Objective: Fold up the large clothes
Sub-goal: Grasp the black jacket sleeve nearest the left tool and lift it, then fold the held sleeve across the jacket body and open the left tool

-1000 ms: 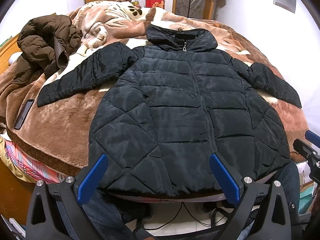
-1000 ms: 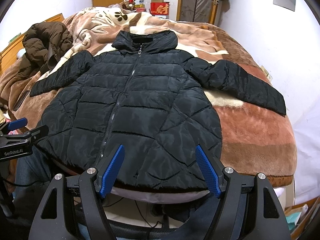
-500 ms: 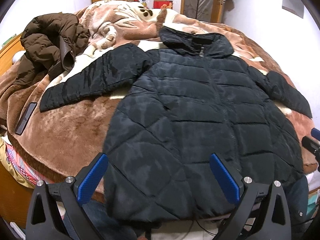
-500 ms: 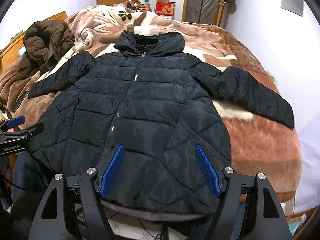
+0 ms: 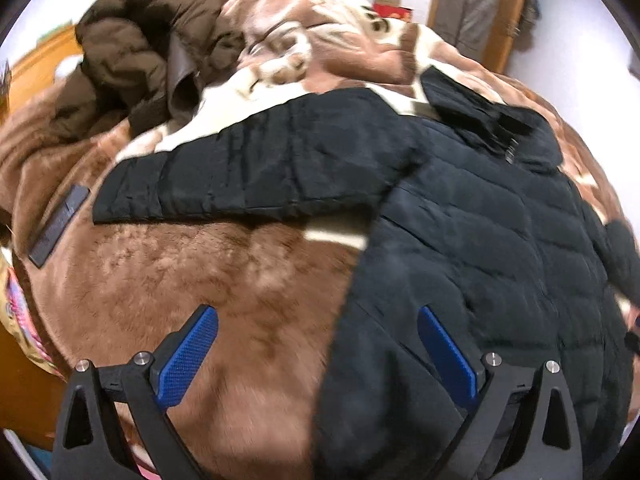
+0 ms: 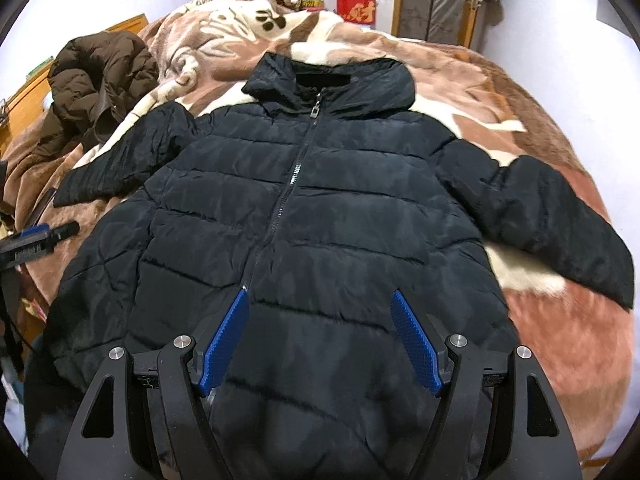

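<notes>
A black quilted hooded jacket (image 6: 312, 216) lies flat, front up and zipped, on a brown fleece blanket, sleeves spread to both sides. My right gripper (image 6: 320, 320) is open and empty above the jacket's lower front, near the zip. My left gripper (image 5: 316, 340) is open and empty over the blanket at the jacket's left side edge, below the left sleeve (image 5: 256, 172). The left gripper also shows at the left edge of the right wrist view (image 6: 36, 236). The jacket (image 5: 480, 240) fills the right half of the left wrist view.
A brown puffer coat (image 6: 96, 76) is bunched at the bed's far left. A dark flat phone-like object (image 5: 60, 224) lies on the blanket (image 5: 180, 280) near the left edge. Boxes (image 6: 356, 4) and a wardrobe stand behind the bed. A wall runs along the right.
Both grippers have moved forward over the bed. The left one has swung left, from the hem to the jacket's left edge. The jacket has not moved.
</notes>
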The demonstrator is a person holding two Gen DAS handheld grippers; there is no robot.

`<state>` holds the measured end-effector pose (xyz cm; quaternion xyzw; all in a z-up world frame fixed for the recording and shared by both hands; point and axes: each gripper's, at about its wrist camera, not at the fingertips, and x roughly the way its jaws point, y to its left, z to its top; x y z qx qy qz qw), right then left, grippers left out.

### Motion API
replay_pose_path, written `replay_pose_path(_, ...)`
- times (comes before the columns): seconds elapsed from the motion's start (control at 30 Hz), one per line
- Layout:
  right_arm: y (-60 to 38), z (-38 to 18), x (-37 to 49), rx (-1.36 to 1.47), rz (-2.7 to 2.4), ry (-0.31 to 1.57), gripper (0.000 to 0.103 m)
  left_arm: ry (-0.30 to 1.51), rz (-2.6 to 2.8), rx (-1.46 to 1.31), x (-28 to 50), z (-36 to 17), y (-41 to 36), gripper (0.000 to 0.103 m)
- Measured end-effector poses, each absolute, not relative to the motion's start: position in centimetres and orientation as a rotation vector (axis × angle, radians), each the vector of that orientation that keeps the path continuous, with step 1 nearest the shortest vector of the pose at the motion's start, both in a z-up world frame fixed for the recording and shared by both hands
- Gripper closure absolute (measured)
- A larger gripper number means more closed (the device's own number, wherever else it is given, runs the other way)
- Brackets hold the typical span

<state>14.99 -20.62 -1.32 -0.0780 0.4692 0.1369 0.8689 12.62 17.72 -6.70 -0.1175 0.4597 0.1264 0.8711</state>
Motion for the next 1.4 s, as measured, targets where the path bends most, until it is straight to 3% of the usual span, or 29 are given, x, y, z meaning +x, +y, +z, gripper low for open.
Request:
replay_pose_path(0.5,-18.9,-5.5,20.2,-0.235,0.262,1.023,0.029,0.892,0.529,-0.524,18.0,-12.7,33.7,0.008)
replay_pose_path(0.73,-19.9,-7.4,21.8,-0.241,0.212,1.051,0.029,0.890,0.597,-0.592,19.4,-16.4,37.4,0.011)
replay_pose_path(0.77,-20.0,-7.6,22.0,-0.247,0.201,1.055,0.029,0.886,0.600,-0.577,19.6,-16.4,37.3,0.015)
replay_pose_path(0.83,-20.1,-7.9,22.2,-0.250,0.190,1.060,0.029,0.877,0.580,-0.541,20.3,-16.0,36.9,0.045)
replay_pose_path(0.87,-20.2,-7.9,22.2,-0.250,0.188,1.061,0.029,0.875,0.565,-0.536,20.7,-15.8,36.8,0.054)
replay_pose_path(0.9,-20.2,-7.9,22.1,-0.252,0.185,1.060,0.029,0.875,0.541,-0.536,20.9,-15.4,36.6,0.075)
replay_pose_path(0.93,-20.2,-7.7,22.0,-0.255,0.183,1.058,0.029,0.876,0.525,-0.531,20.9,-14.8,36.4,0.082)
replay_pose_path(1.03,-20.4,-7.0,21.1,-0.265,0.183,1.044,0.029,0.844,0.508,-0.512,20.4,-11.7,35.4,0.087)
replay_pose_path(1.4,-23.3,-3.1,17.3,-0.238,0.151,0.962,0.029,0.596,0.187,-0.397,18.1,7.4,24.4,0.088)
